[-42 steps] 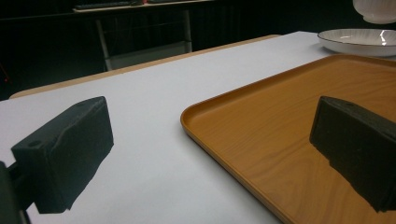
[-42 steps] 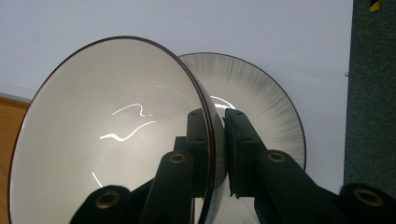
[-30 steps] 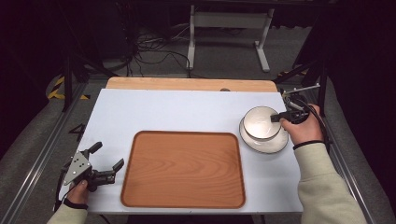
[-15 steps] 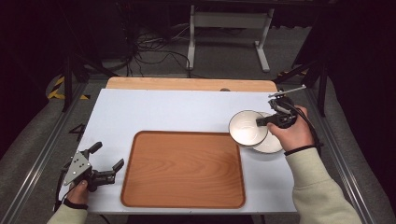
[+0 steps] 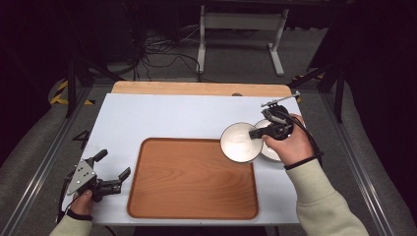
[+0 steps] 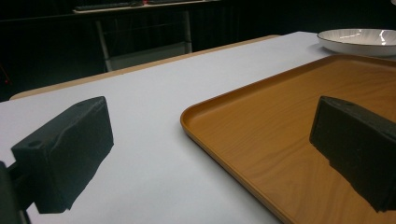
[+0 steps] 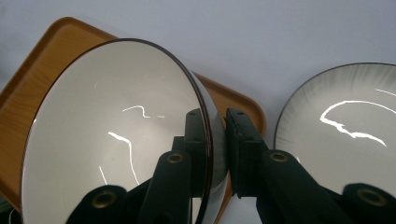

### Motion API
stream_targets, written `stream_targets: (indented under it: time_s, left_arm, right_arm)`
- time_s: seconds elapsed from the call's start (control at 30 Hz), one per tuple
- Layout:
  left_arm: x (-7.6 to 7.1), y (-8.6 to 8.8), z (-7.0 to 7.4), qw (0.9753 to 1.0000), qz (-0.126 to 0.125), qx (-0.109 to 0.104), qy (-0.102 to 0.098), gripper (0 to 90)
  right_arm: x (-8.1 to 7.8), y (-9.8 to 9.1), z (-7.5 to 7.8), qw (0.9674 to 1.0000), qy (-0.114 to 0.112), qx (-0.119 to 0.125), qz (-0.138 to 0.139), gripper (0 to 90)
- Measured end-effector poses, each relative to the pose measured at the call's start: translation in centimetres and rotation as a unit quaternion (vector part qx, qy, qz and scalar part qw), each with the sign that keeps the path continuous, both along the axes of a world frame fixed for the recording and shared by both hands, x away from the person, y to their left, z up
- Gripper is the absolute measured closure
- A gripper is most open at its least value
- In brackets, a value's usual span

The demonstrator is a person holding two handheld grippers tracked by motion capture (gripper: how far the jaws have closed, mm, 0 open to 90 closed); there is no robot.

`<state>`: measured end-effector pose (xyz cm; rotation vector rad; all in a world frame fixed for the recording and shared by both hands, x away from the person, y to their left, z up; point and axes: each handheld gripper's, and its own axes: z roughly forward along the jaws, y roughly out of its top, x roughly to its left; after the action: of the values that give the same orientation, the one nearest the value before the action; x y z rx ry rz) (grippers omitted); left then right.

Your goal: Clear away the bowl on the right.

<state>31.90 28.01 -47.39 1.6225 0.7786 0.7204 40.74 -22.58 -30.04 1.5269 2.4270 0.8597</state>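
Right gripper has its jaws pinched tight on the rim of the glossy white ceramic bowl with the thin dark edge, one jaw inside the wall, one outside, and the bowl hangs tilted, its mouth turned sideways rather than up. From the high view that bowl is in the air over the near-right corner region of the rounded-corner wooden tray, overlapping its right edge, while a second white dish with the streaked grey rim sits flat on the white worktop just beside it, partly behind the hand. So this reads as the carry: bowl lifted off and heading for the tray. Next move, I'd judge, calls for levelling the bowl, bringing it down inside the tray's raised lip and only then letting go; a rim pinch like this could let it swing or slip. Over on the near-left corner, the left gripper waits with jaws spread wide and nothing between them, pointed across the tray's left edge.
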Motion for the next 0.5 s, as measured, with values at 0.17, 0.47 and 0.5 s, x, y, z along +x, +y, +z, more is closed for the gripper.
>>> stream_targets:
  time_s: [0.17,0.47,0.5]
  left_arm:
    - [0.0,0.0,0.0,1.0000,0.000,0.000,0.000,0.3]
    - [0.0,0.0,0.0,1.0000,-0.001,0.000,0.000,0.3]
    - [0.0,0.0,0.0,1.0000,-0.001,0.000,0.000,0.3]
  right_arm:
    - [-0.4,1.4,0.1,0.9997,0.007,0.017,0.018,78.8]
    - [-0.8,3.8,-0.3,0.9985,0.016,0.028,0.045,78.7]
    - [-0.8,4.1,-0.3,0.9982,0.017,0.030,0.049,78.8]
